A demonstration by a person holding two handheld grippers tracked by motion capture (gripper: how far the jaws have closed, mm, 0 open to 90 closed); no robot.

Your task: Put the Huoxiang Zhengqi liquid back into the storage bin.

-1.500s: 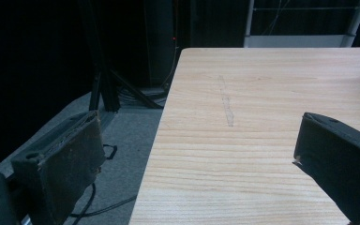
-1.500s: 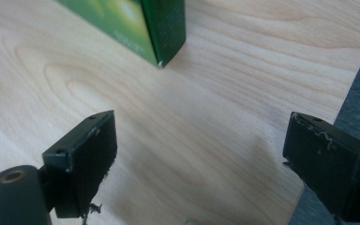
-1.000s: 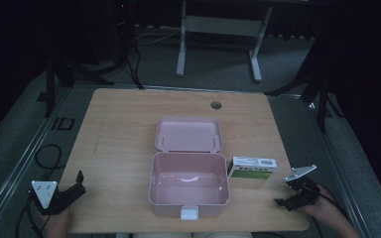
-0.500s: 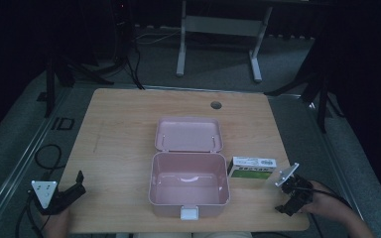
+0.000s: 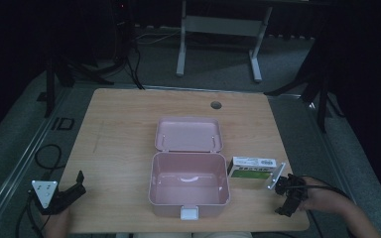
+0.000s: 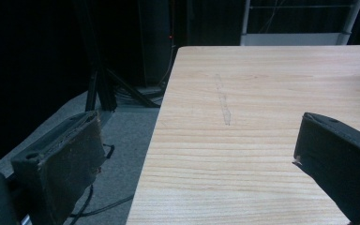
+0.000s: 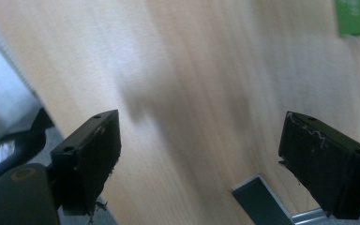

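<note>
An open pink box (image 5: 188,184) sits at the table's middle, its lid (image 5: 188,134) laid flat behind it and its inside bare. A small green and white carton (image 5: 252,167) lies just right of the box; its green corner (image 7: 356,16) shows in the right gripper view. My right gripper (image 5: 286,197) hovers right of the carton near the front edge, apart from it. Its jaws (image 7: 199,159) stand open over bare wood with nothing between them and have just been closing slightly. My left gripper (image 5: 72,192) rests open and empty at the front left corner (image 6: 192,159).
The wooden table (image 5: 124,134) has a round cable hole (image 5: 216,105) at the back. Its left edge (image 6: 154,140) drops to grey floor with cables. A white desk frame (image 5: 218,29) stands beyond the table in the dark.
My right gripper has shifted left toward the carton and lifted a little, its grey plate now tilted beside the carton. The left gripper, box and carton have stayed put.
</note>
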